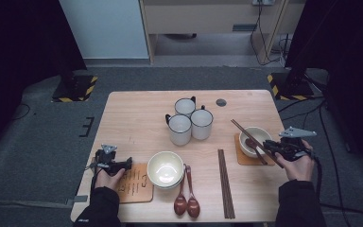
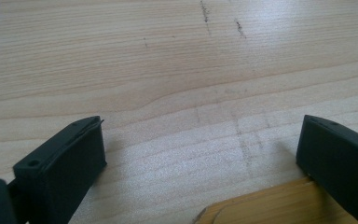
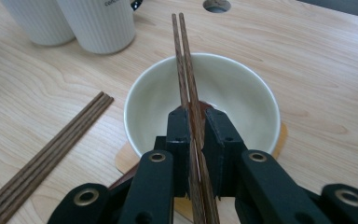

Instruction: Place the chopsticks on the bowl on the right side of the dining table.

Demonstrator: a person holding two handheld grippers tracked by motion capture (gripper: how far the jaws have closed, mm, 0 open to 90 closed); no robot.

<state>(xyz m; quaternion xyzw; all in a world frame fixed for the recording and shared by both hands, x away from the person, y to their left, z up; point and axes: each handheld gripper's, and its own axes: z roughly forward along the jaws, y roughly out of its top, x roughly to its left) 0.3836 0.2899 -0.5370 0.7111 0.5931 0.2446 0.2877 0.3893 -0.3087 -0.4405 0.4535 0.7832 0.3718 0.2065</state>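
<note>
Item 1: right gripper [image 3: 196,140], clenched on a pair of dark brown wooden chopsticks [image 3: 185,70]; the sticks run between the jaws and out over the bowl toward 12 o'clock in the right gripper view.

Item 2: small cream ceramic bowl [image 1: 259,133], at 3 o'clock on the light wooden table [image 1: 137,118], standing on a tan wooden coaster [image 1: 240,158], a brown spoon [image 1: 253,144] inside it.

Item 3: left gripper [image 1: 123,164], at 8 o'clock, jaws released and wide apart, nothing between them, just above a rectangular wooden board [image 1: 137,184].

Item 4: larger cream bowl [image 1: 165,169], 6 o'clock.

Item 5: two brown wooden spoons [image 1: 186,201], just right of it.

Item 6: second pair of brown chopsticks [image 1: 225,182], lying flat.

Item 7: three white ribbed mugs [image 1: 189,120], clustered at centre.
</note>
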